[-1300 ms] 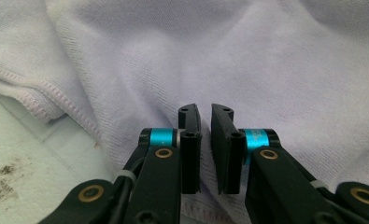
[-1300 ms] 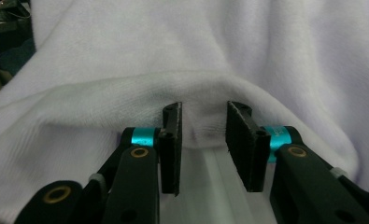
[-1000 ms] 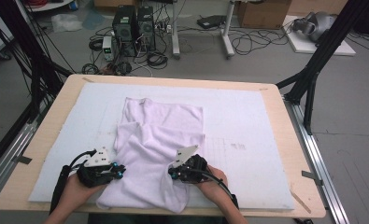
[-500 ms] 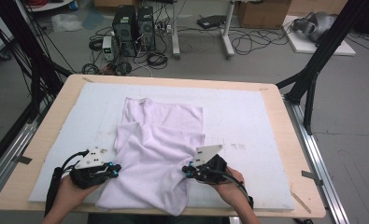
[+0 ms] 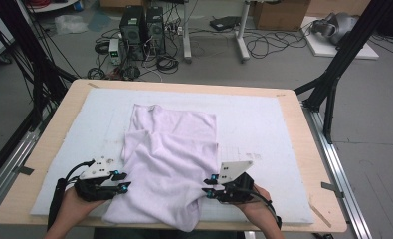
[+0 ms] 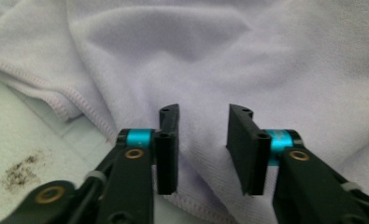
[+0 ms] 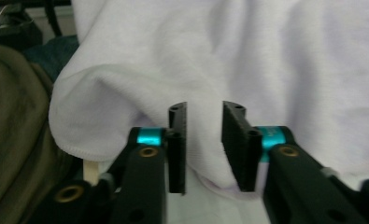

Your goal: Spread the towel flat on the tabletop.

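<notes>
Lilac towel [image 5: 171, 159] folded on the white mat [image 5: 263, 124], long axis 12 to 6, near hem spilling over the table edge; left gripper [image 5: 122, 187] at its 9, right gripper [image 5: 207, 193] at its 3; both just been opening, jaws parted, hem between them unpinched

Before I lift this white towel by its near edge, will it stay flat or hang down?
The towel probably hangs limp: it already lies in soft folds and droops over the table edge. It looks light, with thin hemmed edges. The fleecy surface likely grips well between the pads.
</notes>
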`<state>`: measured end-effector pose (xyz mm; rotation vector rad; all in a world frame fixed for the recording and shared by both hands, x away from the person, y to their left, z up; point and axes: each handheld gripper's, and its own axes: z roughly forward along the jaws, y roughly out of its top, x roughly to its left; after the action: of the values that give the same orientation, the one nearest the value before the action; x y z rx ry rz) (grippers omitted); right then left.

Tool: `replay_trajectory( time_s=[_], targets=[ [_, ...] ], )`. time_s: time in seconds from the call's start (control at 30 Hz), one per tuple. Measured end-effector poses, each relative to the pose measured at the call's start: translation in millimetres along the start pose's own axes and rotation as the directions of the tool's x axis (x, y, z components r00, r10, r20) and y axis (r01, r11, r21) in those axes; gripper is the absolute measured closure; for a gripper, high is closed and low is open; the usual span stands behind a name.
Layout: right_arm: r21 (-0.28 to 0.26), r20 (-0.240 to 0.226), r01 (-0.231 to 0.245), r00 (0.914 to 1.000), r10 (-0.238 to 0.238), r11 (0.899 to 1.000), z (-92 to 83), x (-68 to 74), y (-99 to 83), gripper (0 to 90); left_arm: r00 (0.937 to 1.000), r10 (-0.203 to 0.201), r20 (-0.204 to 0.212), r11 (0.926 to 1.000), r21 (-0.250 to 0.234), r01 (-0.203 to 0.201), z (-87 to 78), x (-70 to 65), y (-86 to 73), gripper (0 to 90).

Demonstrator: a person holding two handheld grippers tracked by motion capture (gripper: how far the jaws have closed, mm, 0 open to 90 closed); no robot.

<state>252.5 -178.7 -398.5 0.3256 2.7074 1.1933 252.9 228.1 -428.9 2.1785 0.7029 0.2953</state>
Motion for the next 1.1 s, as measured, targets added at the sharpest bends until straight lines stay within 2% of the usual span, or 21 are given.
replay_trajectory(
  time_s=[0.07, 0.17, 0.2, 0.27, 0.3, 0.33, 0.43, 0.57, 0.63, 0.73, 0.87, 0.9, 0.97, 1.0, 1.1],
  targets=[
    [0.024, 0.000, 0.007, 1.0000, -0.007, 1.000, 11.0, 1.7, -2.1, 56.7, 0.9999, 0.009, 0.007, 0.9997, 0.020, -0.009, 2.6, 1.2, -0.9, 59.6],
    [0.046, -0.022, -0.010, 0.9997, 0.011, 0.999, 26.1, -2.5, -6.7, 57.3, 0.9996, 0.018, 0.023, 0.9988, 0.044, -0.019, 7.5, 0.6, -2.3, 63.5],
    [0.051, -0.040, -0.009, 0.9991, 0.012, 0.999, 29.5, -4.2, -7.3, 64.1, 0.9991, 0.017, 0.040, 0.9982, 0.056, -0.019, 9.6, -0.1, -3.1, 68.6],
    [0.065, -0.086, 0.000, 0.9962, 0.006, 0.998, 31.5, -6.2, -5.4, 80.2, 0.9981, 0.039, 0.047, 0.9972, 0.063, -0.042, 10.5, -1.7, -3.0, 78.6],
    [0.064, -0.093, 0.007, 0.9956, -0.001, 0.998, 30.4, -6.4, -2.6, 82.4, 0.9977, 0.039, 0.055, 0.9974, 0.059, -0.042, 10.4, -1.9, -2.1, 84.6],
    [0.059, -0.102, 0.012, 0.9948, -0.006, 0.998, 29.4, -6.8, 0.8, 82.7, 0.9976, 0.049, 0.049, 0.9968, 0.060, -0.051, 10.6, -2.1, -1.1, 84.9],
    [0.071, -0.083, 0.027, 0.9964, -0.022, 0.997, 27.7, -9.2, 11.0, 83.4, 0.9983, 0.047, 0.033, 0.9972, 0.056, -0.049, 11.7, -1.7, 1.1, 85.9],
    [0.076, -0.032, 0.005, 0.9995, -0.003, 0.997, 34.7, -26.8, 23.9, 83.4, 0.9996, 0.025, -0.013, 0.9996, 0.015, -0.025, 9.4, 3.4, 5.9, 86.1],
    [0.072, -0.008, -0.030, 0.9995, 0.030, 0.997, 39.1, -39.0, 28.6, 83.3, 0.9994, 0.016, -0.032, 0.9999, 0.002, -0.016, 9.5, 7.8, 8.1, 86.1],
    [0.092, 0.030, -0.068, 0.9974, 0.065, 0.993, 47.9, -55.3, 32.8, 83.2, 0.9973, 0.006, -0.073, 0.9997, 0.023, -0.004, 15.6, 17.5, 11.4, 86.1],
    [0.129, 0.044, -0.143, 0.9894, 0.138, 0.981, 68.4, -74.3, 27.5, 82.8, 0.9966, -0.005, -0.082, 0.9989, 0.046, 0.008, 24.7, 25.4, 12.5, 85.5],
    [0.119, 0.035, -0.160, 0.9871, 0.156, 0.980, 69.9, -76.9, 26.0, 82.2, 0.9967, -0.008, -0.081, 0.9990, 0.043, 0.011, 24.6, 25.6, 13.0, 85.2],
    [0.110, 0.036, -0.167, 0.9858, 0.164, 0.980, 67.4, -77.7, 25.3, 79.0, 0.9966, -0.005, -0.083, 0.9992, 0.039, 0.008, 22.8, 25.1, 13.5, 83.3],
    [0.103, 0.037, -0.161, 0.9868, 0.158, 0.982, 64.6, -77.0, 25.3, 75.5, 0.9966, -0.006, -0.083, 0.9994, 0.034, 0.008, 21.3, 24.7, 13.6, 81.1],
    [0.068, 0.053, -0.133, 0.9901, 0.130, 0.989, 49.6, -68.8, 26.7, 73.2, 0.9958, -0.009, -0.091, 0.9998, 0.017, 0.011, 14.2, 23.3, 13.9, 75.3]
  ],
)
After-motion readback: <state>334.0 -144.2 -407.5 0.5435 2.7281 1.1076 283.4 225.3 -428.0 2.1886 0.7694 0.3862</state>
